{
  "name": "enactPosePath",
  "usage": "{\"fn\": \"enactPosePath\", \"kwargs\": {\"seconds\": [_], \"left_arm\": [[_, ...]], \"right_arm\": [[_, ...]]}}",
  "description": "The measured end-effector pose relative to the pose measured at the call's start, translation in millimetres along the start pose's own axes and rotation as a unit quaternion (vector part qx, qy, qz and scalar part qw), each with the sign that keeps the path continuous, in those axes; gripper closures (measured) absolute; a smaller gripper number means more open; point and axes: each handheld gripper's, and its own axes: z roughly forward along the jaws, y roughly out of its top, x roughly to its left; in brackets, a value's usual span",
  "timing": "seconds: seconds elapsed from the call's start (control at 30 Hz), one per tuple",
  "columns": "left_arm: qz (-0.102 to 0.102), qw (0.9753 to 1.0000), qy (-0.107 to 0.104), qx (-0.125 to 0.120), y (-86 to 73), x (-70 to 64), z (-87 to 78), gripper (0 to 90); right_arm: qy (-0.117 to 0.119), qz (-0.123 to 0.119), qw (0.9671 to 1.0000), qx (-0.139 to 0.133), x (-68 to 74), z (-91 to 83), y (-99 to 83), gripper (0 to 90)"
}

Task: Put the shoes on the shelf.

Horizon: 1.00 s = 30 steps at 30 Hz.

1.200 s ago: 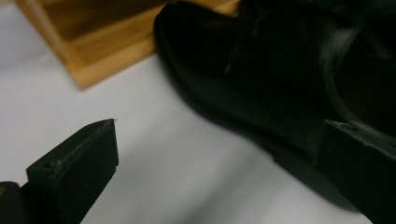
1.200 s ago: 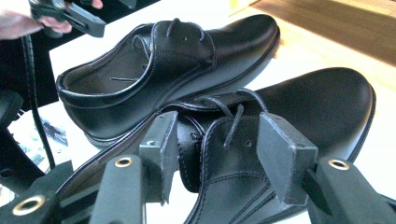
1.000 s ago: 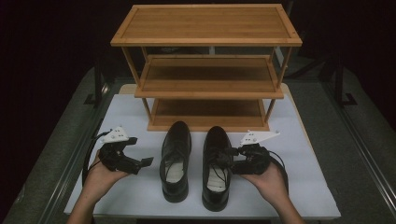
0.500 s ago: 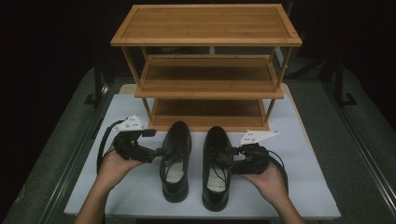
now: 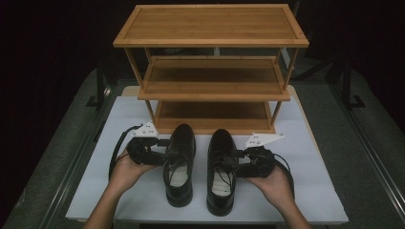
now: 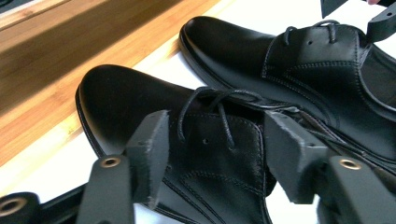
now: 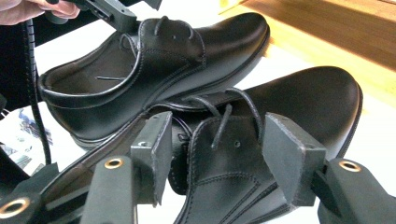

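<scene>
1. While both hands rest on the white board [image 5: 95, 191] in the high view, the left shoe [image 5: 179, 162] and right shoe [image 5: 221, 169] stand side by side on it, apart, toes pointing at the rack [image 5: 212, 86].
2. The toes lie near the front edge of the rack's lowest shelf [image 5: 210, 112]; neither shoe is on it.
3. The left gripper [image 5: 160, 155] comes at the left shoe from its outer side, at the laced part, held by the left hand [image 5: 125, 169].
4. In the left gripper view its jaws stand wide apart, level with the lacing of the near shoe [image 6: 187, 154]; the gap between the pads [image 6: 149, 158] frames the eyelets and laces [image 6: 219, 107]. Whether a pad touches the leather cannot be told.
5. The other shoe [image 6: 299, 60] lies beyond, with the tip of the right gripper [image 6: 383, 21] at its far side.
6. The right gripper [image 5: 239, 160] meets the right shoe from its outer side, also at the lacing, with the right hand [image 5: 274, 183] under it.
7. In the right gripper view its jaws are likewise spread, one pad [image 7: 289, 154] on each side of the near shoe's [image 7: 280, 130] lacing, gripping nothing.
8. Past it stands the left shoe [image 7: 154, 70], its opening in view, with the left gripper's tip [image 7: 116, 16] at its top edge.
9. Both shoes sit flat on their soles, upright.
</scene>
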Motion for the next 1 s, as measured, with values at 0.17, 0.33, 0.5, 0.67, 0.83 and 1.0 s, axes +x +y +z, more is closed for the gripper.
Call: {"fn": "enactPosePath", "kwargs": {"seconds": [0.17, 0.33, 0.5, 0.67, 0.83, 1.0], "left_arm": [[0.008, 0.9997, 0.002, 0.024, 0.3, -3.9, 4.6, 46.1], [0.007, 0.9993, -0.009, 0.036, -1.6, -5.2, 8.7, 53.2], [0.006, 0.9991, -0.011, 0.041, -2.4, -7.0, 7.6, 58.7], [0.003, 0.9992, -0.022, 0.032, -2.5, -7.3, 4.5, 72.2], [-0.010, 0.9996, -0.024, 0.013, -6.6, -6.1, 2.2, 85.5], [-0.015, 0.9999, -0.007, -0.004, -8.1, -8.8, -0.7, 87.3]], "right_arm": [[-0.012, 0.000, 0.9999, 0.009, -2.1, 6.1, -2.5, 43.4], [-0.010, 0.000, 0.9998, 0.015, -2.0, 8.8, -4.5, 49.3], [-0.010, -0.010, 0.9993, 0.033, 2.5, 13.5, -5.1, 55.4], [0.004, -0.009, 0.9997, 0.022, 2.1, 11.1, -6.0, 69.6], [-0.004, -0.019, 0.9997, 0.016, 5.1, 9.7, -6.1, 84.8], [-0.026, -0.013, 0.9996, 0.001, 4.7, 5.4, -4.8, 86.5]]}}
